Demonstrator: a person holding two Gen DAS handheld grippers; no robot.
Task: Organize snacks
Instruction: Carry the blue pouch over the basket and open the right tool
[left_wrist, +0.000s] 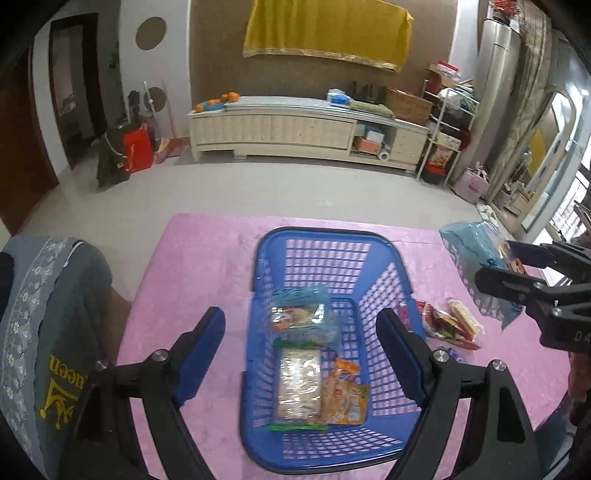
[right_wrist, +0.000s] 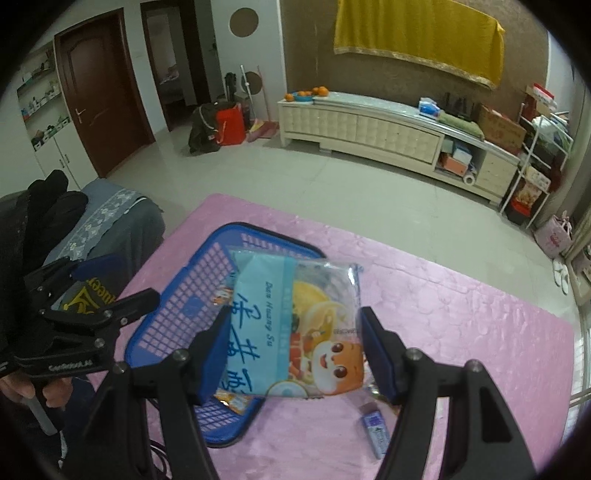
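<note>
A blue plastic basket (left_wrist: 384, 280) (right_wrist: 177, 306) stands on the pink table. In it lie a light blue pack (left_wrist: 301, 314), a clear pack of crackers (left_wrist: 299, 384) and an orange pack (left_wrist: 345, 395). My left gripper (left_wrist: 301, 350) (right_wrist: 118, 282) hovers above the basket, open, with nothing between its fingers. My right gripper (right_wrist: 295, 354) (left_wrist: 513, 267) is shut on a light blue snack bag (right_wrist: 295, 328) (left_wrist: 476, 251) with a cartoon tiger. It holds the bag in the air, above and to the right of the basket.
Several loose snack packets (left_wrist: 450, 325) lie on the pink table (right_wrist: 461, 332) right of the basket. A small blue packet (right_wrist: 375, 430) lies near the front edge. A chair with a grey cover (left_wrist: 48, 314) stands against the table's left side.
</note>
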